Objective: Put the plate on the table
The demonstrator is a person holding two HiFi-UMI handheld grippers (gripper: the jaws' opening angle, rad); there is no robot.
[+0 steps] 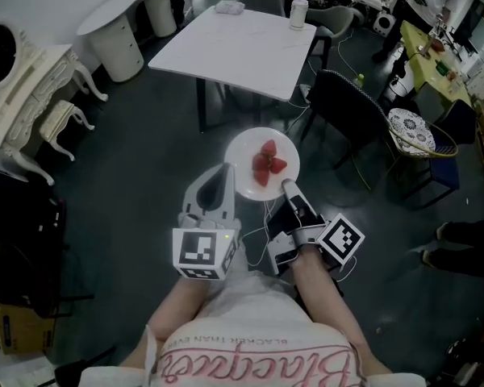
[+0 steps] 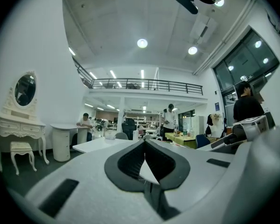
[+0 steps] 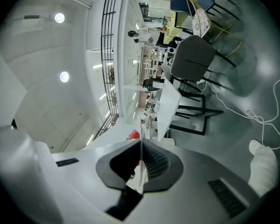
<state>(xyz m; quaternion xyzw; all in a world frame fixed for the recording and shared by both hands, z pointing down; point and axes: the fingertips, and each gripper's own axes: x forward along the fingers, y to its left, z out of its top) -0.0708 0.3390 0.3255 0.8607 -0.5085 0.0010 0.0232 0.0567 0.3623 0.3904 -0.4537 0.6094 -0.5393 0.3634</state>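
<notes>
A white plate (image 1: 244, 153) with red strawberries (image 1: 266, 166) is held in the air over the dark floor, short of the white table (image 1: 238, 47). My left gripper (image 1: 227, 173) is shut on the plate's left rim, and my right gripper (image 1: 289, 187) is shut on its near right rim. In the left gripper view a thin white sliver of plate (image 2: 147, 171) shows between the closed pads of the gripper (image 2: 144, 164). In the right gripper view the plate rim (image 3: 140, 125) runs edge-on through the gripper (image 3: 141, 164), with a strawberry (image 3: 133, 135) beyond it.
On the table's far side stand a white cup (image 1: 298, 13) and a small white object (image 1: 230, 7). A dark chair (image 1: 347, 103) stands right of the table. A cream vanity (image 1: 24, 79) and stool (image 1: 60, 119) are at the left. Cables (image 1: 262, 236) trail on the floor.
</notes>
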